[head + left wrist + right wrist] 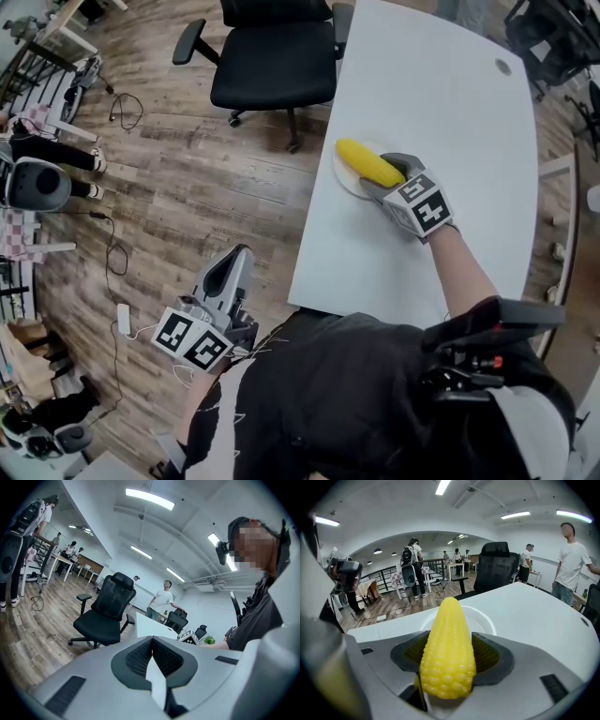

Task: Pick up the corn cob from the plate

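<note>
On the table (450, 103), right tongs (384, 176) gape around the plate's (343, 178) corn cob (366, 160); left tongs (151, 641) clenched

Readable text: none in any view.
Left marker cube (192, 339), lower left of the head view: black-and-white coded squares, no letters or numbers.
Right marker cube (424, 204), centre right: the same coded squares.
Table (450, 112): no print.

— What's worn?
— A dark, wrinkled top (347, 394); black strapped gear (483, 342) over it.
— And the tools?
— Left hand-held gripper (238, 253) and right hand-held gripper (380, 174): grey shells; black ribbed pads (136, 656); cubes (419, 204) bearing black-and-white square markers.
</note>
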A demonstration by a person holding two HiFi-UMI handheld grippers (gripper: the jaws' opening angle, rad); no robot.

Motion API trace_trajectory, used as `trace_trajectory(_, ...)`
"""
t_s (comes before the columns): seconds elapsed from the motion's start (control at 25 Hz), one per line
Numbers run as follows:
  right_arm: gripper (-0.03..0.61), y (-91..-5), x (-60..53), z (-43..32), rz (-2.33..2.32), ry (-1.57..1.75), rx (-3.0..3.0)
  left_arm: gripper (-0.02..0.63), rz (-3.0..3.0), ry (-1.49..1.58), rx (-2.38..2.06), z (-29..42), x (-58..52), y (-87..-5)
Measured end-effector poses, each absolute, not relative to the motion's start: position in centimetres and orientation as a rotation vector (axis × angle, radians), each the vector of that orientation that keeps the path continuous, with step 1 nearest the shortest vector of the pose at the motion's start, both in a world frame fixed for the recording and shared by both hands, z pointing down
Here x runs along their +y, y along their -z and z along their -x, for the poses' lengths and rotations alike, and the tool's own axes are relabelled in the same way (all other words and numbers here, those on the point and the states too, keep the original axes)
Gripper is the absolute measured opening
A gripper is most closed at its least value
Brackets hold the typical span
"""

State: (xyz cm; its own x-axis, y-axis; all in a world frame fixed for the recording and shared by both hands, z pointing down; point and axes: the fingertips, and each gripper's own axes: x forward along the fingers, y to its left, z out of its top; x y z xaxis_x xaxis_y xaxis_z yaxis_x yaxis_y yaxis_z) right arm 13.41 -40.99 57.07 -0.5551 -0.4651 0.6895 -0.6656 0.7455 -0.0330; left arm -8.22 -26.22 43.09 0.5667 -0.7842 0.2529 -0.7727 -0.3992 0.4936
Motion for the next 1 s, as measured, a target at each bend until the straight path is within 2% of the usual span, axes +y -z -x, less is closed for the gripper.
trace_trajectory(1.0,0.264,-56.9,-40.7,-13.9,-0.844,-0.379,-2.232,0.014,-2.179,0.003,-1.313,4.9,-21.3,-44.8)
